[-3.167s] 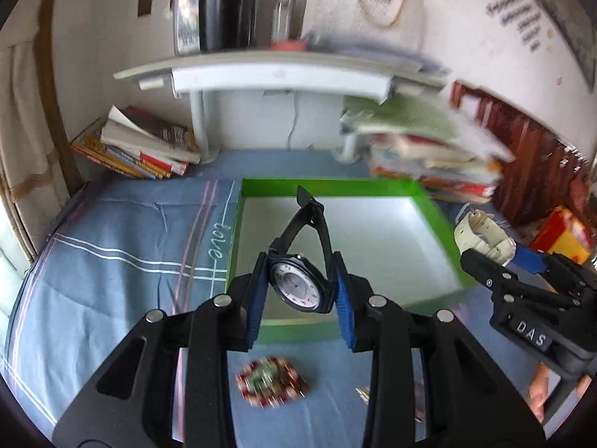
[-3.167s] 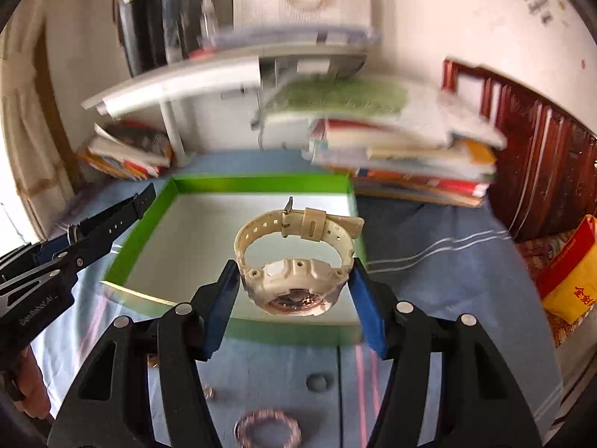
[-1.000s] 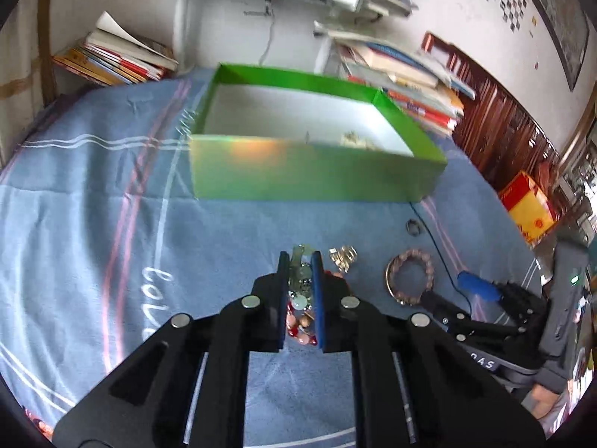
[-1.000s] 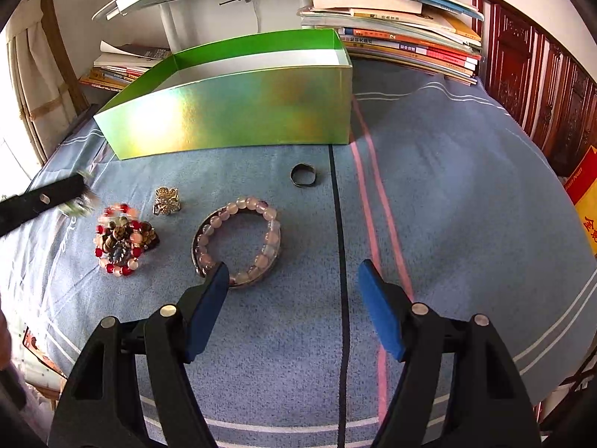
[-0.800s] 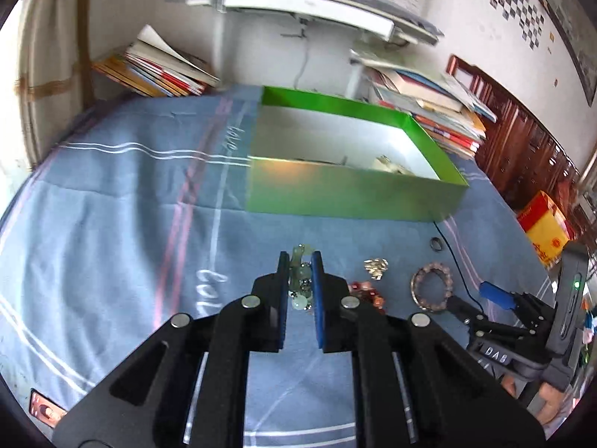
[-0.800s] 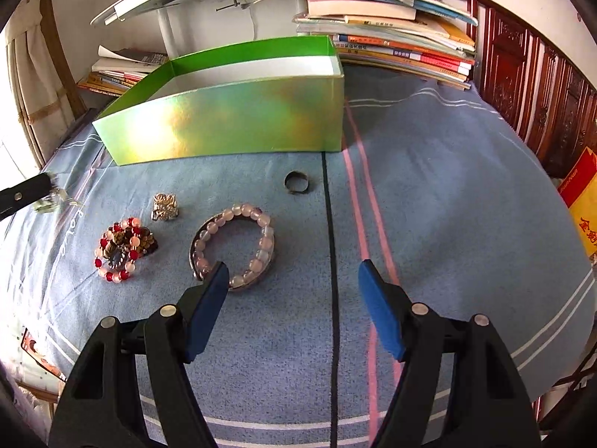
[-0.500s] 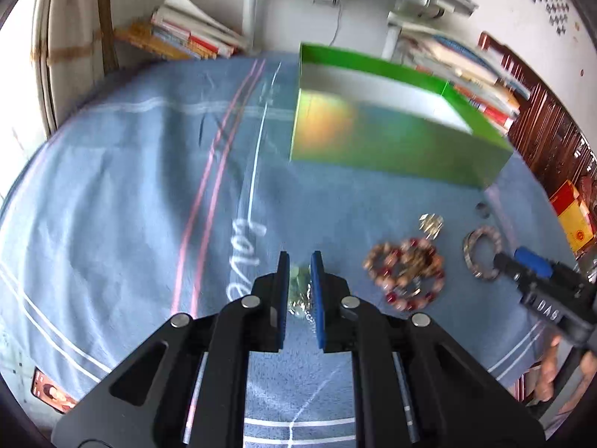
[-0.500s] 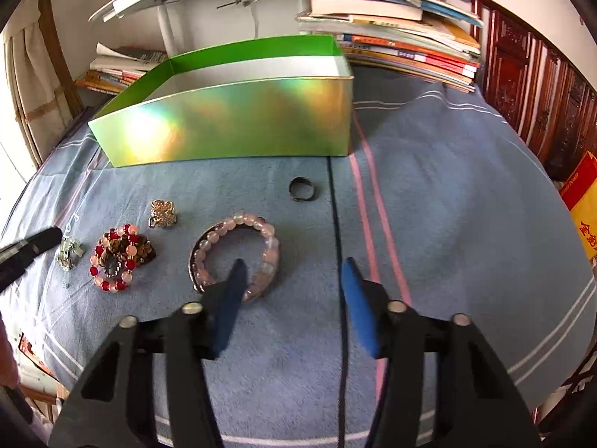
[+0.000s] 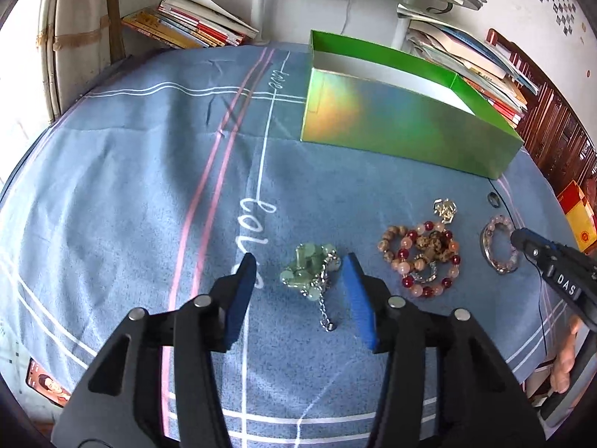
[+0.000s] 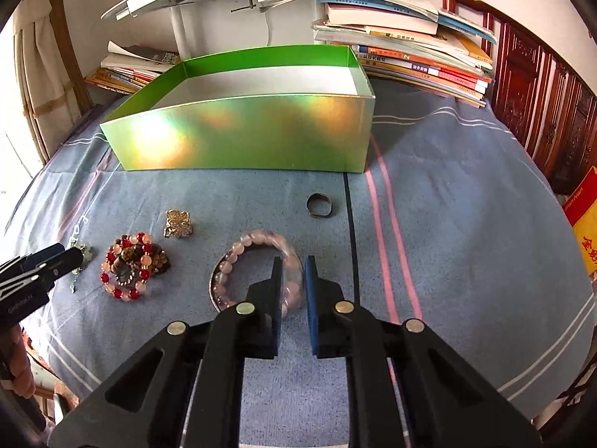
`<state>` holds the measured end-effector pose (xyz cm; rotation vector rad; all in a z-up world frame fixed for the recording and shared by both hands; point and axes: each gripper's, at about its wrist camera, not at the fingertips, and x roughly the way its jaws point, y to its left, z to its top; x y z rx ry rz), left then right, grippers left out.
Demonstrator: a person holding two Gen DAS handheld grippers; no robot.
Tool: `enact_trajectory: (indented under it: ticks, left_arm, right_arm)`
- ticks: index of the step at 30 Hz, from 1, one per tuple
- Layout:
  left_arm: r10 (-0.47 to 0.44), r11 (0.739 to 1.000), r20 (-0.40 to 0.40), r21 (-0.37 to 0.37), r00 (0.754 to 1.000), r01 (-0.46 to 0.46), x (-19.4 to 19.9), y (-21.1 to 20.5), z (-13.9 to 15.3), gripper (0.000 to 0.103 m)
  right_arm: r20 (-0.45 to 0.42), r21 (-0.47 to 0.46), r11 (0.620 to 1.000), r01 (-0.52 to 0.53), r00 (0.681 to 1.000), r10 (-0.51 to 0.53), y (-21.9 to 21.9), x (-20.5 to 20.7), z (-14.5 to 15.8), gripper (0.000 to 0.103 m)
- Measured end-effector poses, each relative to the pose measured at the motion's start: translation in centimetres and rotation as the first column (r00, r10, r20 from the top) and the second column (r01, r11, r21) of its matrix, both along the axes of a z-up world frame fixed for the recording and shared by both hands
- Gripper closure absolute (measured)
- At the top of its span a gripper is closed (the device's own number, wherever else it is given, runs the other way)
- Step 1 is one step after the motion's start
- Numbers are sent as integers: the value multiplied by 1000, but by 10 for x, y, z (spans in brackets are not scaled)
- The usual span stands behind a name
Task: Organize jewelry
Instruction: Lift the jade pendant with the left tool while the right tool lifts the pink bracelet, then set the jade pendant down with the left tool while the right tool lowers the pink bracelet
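Note:
My left gripper (image 9: pixel 300 270) is open, its blue pads on either side of a green bead bracelet with a silver chain (image 9: pixel 311 270) that lies loose on the blue cloth. To its right lies a red and brown bead bracelet (image 9: pixel 419 257), then a small gold brooch (image 9: pixel 444 209) and a pink bead bracelet (image 9: pixel 498 248). My right gripper (image 10: pixel 291 280) is shut on the near side of the pink bead bracelet (image 10: pixel 242 257), which rests on the cloth. The green box (image 10: pixel 238 134) stands behind, open-topped.
A dark ring (image 10: pixel 320 205) lies on the cloth in front of the box. Book stacks (image 10: pixel 406 48) sit behind the box at right and at left (image 10: pixel 127 67). A white desk-lamp post (image 10: pixel 179 30) rises behind. Dark wooden furniture (image 10: pixel 541 100) stands at far right.
My left gripper set the green bracelet down left of the red bracelet and opened. My right gripper moved down onto the pink bracelet and closed on its near side.

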<state>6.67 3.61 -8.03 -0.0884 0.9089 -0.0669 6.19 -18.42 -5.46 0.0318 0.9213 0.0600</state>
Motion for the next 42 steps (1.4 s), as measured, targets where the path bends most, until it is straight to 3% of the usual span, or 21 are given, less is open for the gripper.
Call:
enact_trajectory:
  ticks: [6,10,19,26,34,42]
  left_arm:
    - [-19,1000,-6,14,1000,19,0,-9,-3,51]
    - [-23,1000,-1,21,1000,23,0,-10,-3,51]
    - [-40,999,6,32,999,39,-3,-17,-5,48]
    - [-104,994,2,18,995,104,-10,-36,-4,48]
    - [-160,987,7,10,987,160,-22,-49,-4,43]
    - [-118,993,14,28,993,117,-24,-36,-2,36]
  right_arm:
    - [0,-56,998,-31,1000,31,10,17,-2,81]
    - [1,-65,996,-53,999,53,17,19,-1,95]
    - [84,15,999,-47,995,46,6,-5,36,95]
    - [120,55,996,-63,991,56,5,-30,55,95]
    - [15,6,996,89,996,-89,-30,-25,19,95]
    - [-20,-16,994,112,993,-112,-37,-23,3,95]
